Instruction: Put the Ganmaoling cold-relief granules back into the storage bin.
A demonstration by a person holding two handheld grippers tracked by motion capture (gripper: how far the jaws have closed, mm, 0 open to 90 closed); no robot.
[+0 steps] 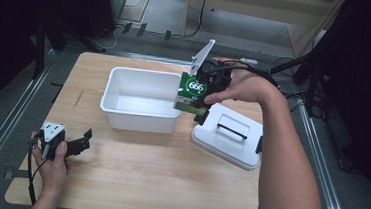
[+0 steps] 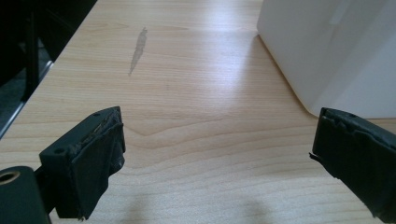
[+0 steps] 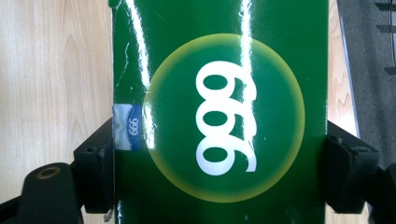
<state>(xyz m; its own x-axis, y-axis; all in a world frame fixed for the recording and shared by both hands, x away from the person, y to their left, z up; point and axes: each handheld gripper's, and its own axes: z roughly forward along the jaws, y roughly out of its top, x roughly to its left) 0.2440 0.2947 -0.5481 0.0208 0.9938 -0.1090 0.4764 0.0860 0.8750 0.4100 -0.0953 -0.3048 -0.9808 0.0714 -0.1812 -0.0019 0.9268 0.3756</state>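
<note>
The left gripper rests low over the wooden table with its jaws spread wide and nothing between them; ahead to its right sits the white tub. The right gripper clamps a green box marked 666, held above the tub's right rim, with the white lid below it.

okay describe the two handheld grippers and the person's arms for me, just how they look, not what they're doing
Both are black two-jaw tools. The left gripper carries a grey three-cornered plate with dark holes, and a black cable trails from it. Its jaws are blocky, with worn dark padding. The right gripper bears a matching plate. Both forearms are bare, no sleeves showing.
</note>
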